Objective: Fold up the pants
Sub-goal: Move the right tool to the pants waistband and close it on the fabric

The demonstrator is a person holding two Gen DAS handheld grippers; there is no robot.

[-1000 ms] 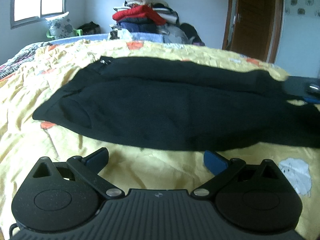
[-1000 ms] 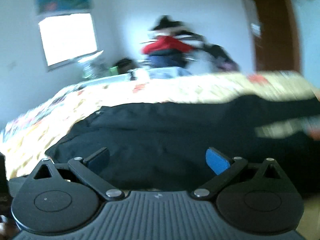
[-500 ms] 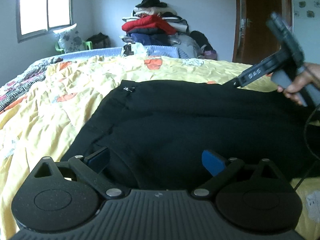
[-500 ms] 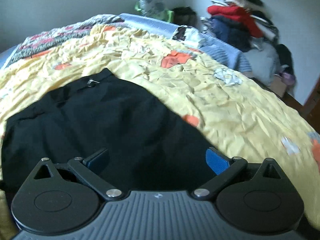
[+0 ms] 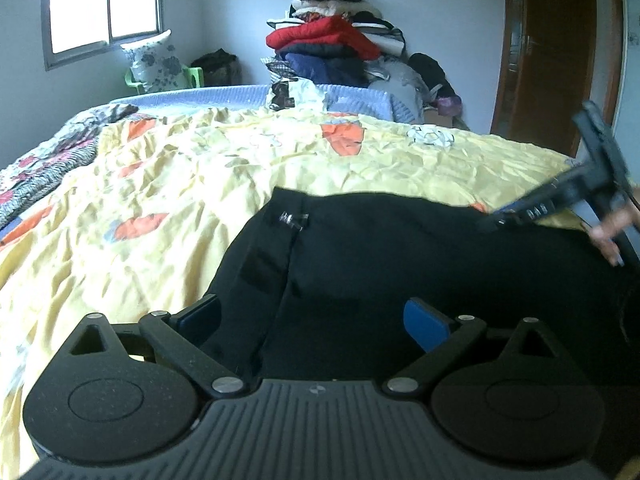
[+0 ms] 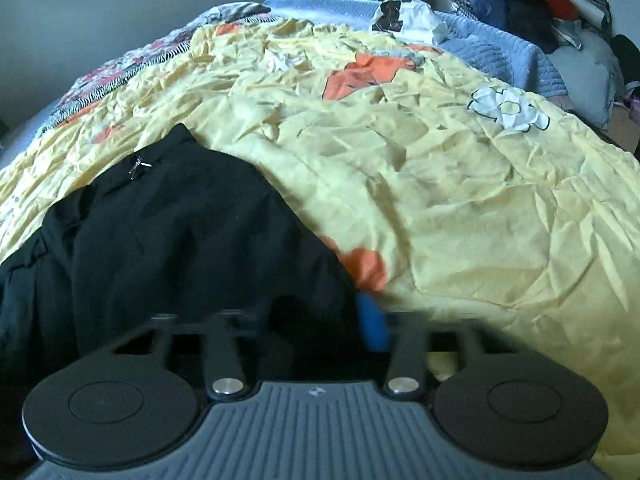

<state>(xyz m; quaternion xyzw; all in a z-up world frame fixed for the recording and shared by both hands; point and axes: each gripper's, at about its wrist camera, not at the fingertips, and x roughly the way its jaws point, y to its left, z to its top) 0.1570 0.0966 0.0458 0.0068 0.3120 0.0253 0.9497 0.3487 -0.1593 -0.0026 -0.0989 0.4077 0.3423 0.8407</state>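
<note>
Black pants [image 5: 380,256] lie flat on the yellow bedsheet [image 5: 180,184], waistband with a metal clasp [image 5: 294,220] to the left. My left gripper [image 5: 312,320] is open, low over the waist end, its blue pads astride the cloth. In the right wrist view the pants [image 6: 168,240] fill the lower left. My right gripper [image 6: 320,312] has its jaws drawn close around the far edge of the pants, motion-blurred, one blue pad [image 6: 372,316] showing. The right gripper also shows in the left wrist view [image 5: 496,222] at the pants' far edge.
A pile of clothes [image 5: 336,44] stands against the far wall. A floral pillow on a green chair [image 5: 154,62] is under the window. A wooden door [image 5: 548,48] is at the right. A blue blanket [image 5: 240,94] lies across the bed's far end.
Both grippers moved down and closer to the pants. The right jaws closed in on the far edge of the cloth. The left gripper stayed open.
</note>
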